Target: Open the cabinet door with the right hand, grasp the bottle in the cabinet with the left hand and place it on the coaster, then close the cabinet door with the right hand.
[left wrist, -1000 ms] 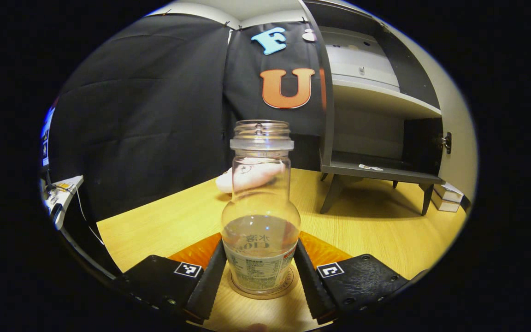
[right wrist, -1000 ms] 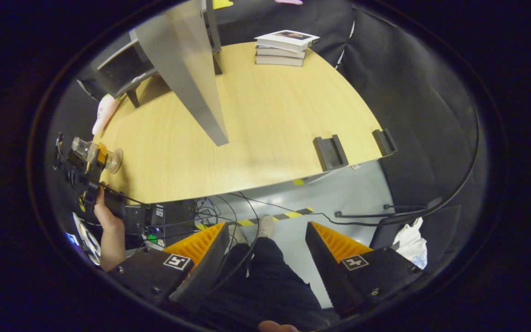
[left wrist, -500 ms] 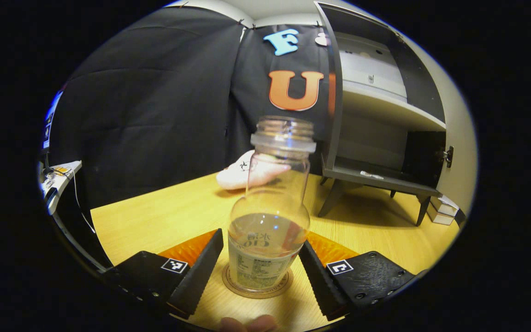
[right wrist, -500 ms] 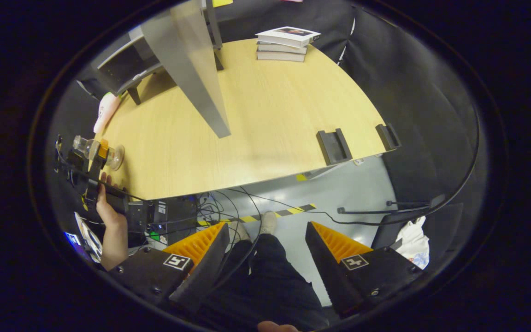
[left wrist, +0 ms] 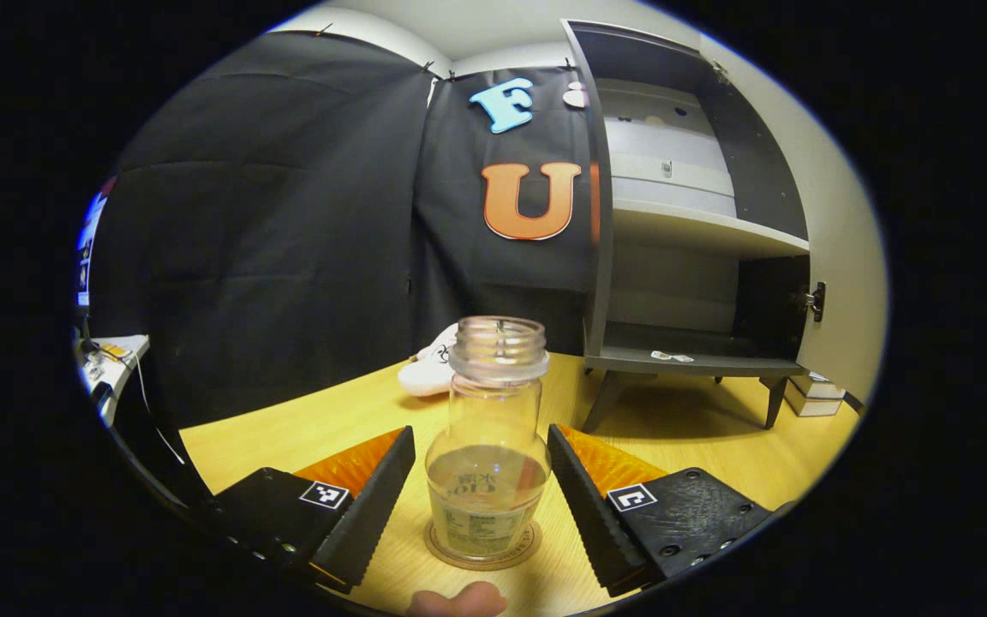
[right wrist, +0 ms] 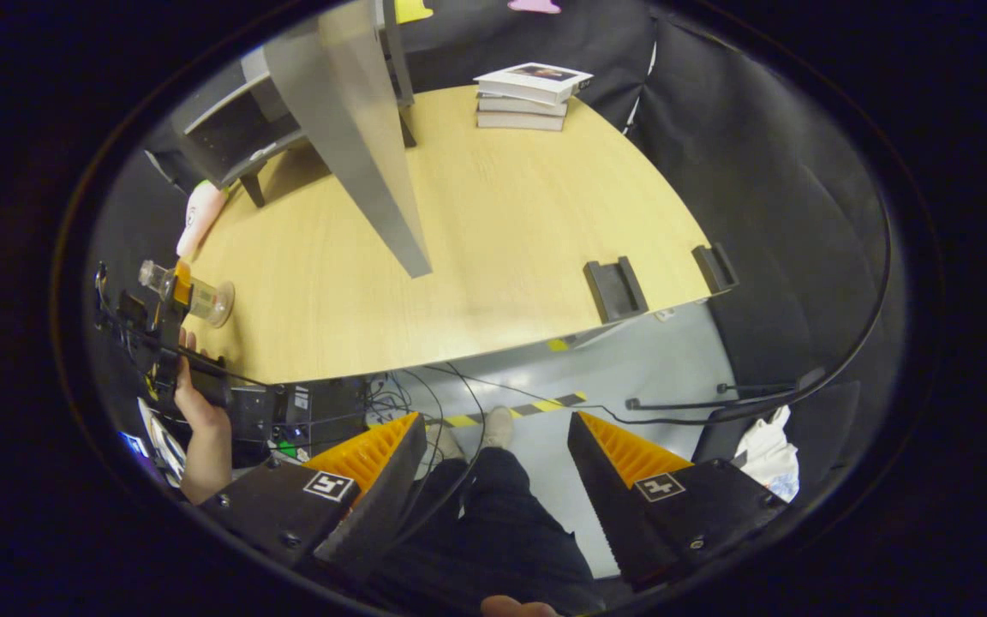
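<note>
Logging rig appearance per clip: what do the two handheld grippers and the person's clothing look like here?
Both the left gripper and right gripper have black bodies with square black-and-white marker tags and two wedge-shaped, ribbed fingers. The person wears dark trousers and a light shoe.

A clear bottle [left wrist: 487,467] on a brown coaster [left wrist: 482,548], pale wood-grain tabletop [left wrist: 288,428], grey cabinet [left wrist: 699,214].

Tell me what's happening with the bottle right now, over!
Left hand-held gripper open, fingers apart either side of bottle. Bottle upright on coaster. Right hand-held gripper open, empty. Cabinet door open.
</note>
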{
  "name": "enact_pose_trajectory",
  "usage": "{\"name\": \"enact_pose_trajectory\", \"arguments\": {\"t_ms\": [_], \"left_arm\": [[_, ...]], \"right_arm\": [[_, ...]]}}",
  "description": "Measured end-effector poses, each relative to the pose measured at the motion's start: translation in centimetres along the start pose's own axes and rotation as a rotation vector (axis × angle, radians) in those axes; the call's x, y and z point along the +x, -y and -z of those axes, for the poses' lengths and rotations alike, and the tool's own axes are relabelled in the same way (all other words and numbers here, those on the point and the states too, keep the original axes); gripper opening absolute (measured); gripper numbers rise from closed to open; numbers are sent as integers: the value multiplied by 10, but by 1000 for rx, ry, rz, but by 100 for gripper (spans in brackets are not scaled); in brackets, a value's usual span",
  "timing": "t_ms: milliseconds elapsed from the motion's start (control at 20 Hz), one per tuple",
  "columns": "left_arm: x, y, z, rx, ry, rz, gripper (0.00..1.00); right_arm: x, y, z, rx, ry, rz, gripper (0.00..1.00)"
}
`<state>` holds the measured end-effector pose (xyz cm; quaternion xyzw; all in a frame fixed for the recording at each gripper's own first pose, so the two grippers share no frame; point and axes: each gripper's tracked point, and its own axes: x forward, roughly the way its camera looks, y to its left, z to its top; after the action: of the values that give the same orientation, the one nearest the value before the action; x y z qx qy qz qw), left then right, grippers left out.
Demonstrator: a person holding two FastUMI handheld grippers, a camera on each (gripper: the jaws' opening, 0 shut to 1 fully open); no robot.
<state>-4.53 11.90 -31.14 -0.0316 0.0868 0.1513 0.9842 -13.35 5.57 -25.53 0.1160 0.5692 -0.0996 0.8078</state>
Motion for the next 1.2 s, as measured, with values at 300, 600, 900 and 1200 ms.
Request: {"name": "enact_pose_trajectory", "arguments": {"t_ms": [300, 600, 900, 1200], "left_arm": [[-19, 21, -88, 53, 126, 90, 93], [-49, 52, -221, -1, 246, 193, 93], [-69, 85, -312, 30, 330, 292, 95], [-97, 128, -318, 53, 215, 307, 95]], "right_arm": [[-15, 2, -22, 64, 112, -14, 100], [-59, 33, -83, 129, 364, 44, 100], [-101, 54, -177, 63, 640, 66, 100], [-135, 64, -261, -27, 828, -61, 100]]}}
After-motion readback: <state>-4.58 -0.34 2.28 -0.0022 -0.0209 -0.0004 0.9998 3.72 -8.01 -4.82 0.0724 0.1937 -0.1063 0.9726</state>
